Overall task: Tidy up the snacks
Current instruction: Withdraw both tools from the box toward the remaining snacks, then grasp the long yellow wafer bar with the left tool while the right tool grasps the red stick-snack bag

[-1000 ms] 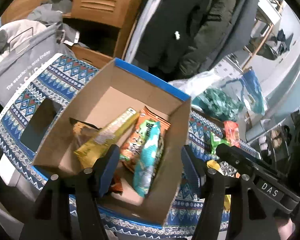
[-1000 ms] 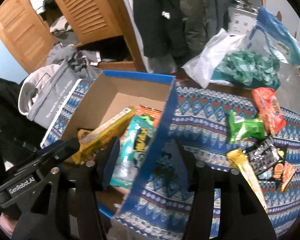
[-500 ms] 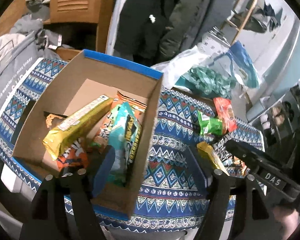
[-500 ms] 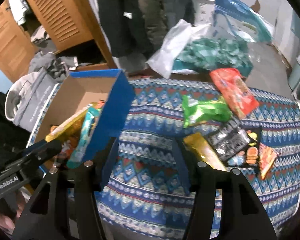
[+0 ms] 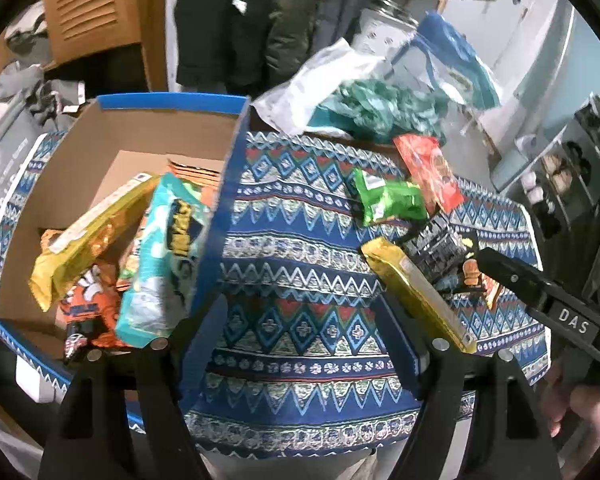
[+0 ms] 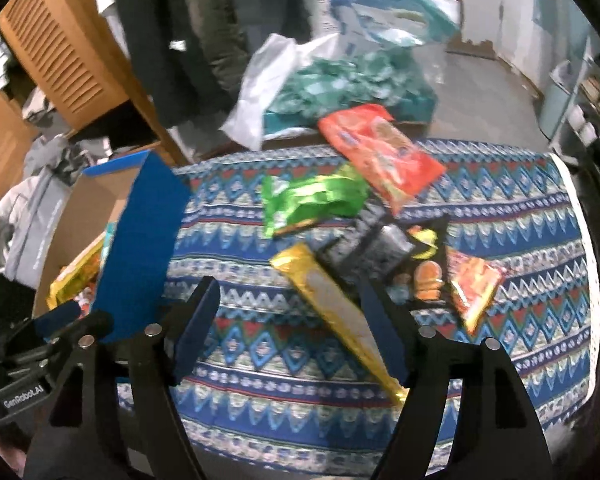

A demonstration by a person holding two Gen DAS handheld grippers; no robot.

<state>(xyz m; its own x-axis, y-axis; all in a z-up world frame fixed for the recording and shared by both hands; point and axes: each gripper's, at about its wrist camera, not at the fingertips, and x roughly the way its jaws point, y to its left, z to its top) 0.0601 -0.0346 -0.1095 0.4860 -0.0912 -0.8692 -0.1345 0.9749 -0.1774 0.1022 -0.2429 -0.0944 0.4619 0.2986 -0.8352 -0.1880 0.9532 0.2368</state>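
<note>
While both pairs of jaws are opening with nothing between them, the patterned bench (image 5: pixel 300 240) fills the middle of each view. At left stands the cardboard box (image 5: pixel 112 136), holding several snack packets (image 5: pixel 160 256). Loose snacks lie right of centre: red packet (image 6: pixel 380 152), green packet (image 6: pixel 312 200), gold bar (image 6: pixel 332 300). Left hand-held gripper (image 5: pixel 300 340) and right hand-held gripper (image 6: pixel 288 332) hover low in frame above the cloth.

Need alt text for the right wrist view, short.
Empty right tongs, jaws opening, hover over a patterned tablecloth strewn with snack packets: a long gold packet nearest, then green, red and black ones. A blue-sided cardboard box stands at left.
</note>
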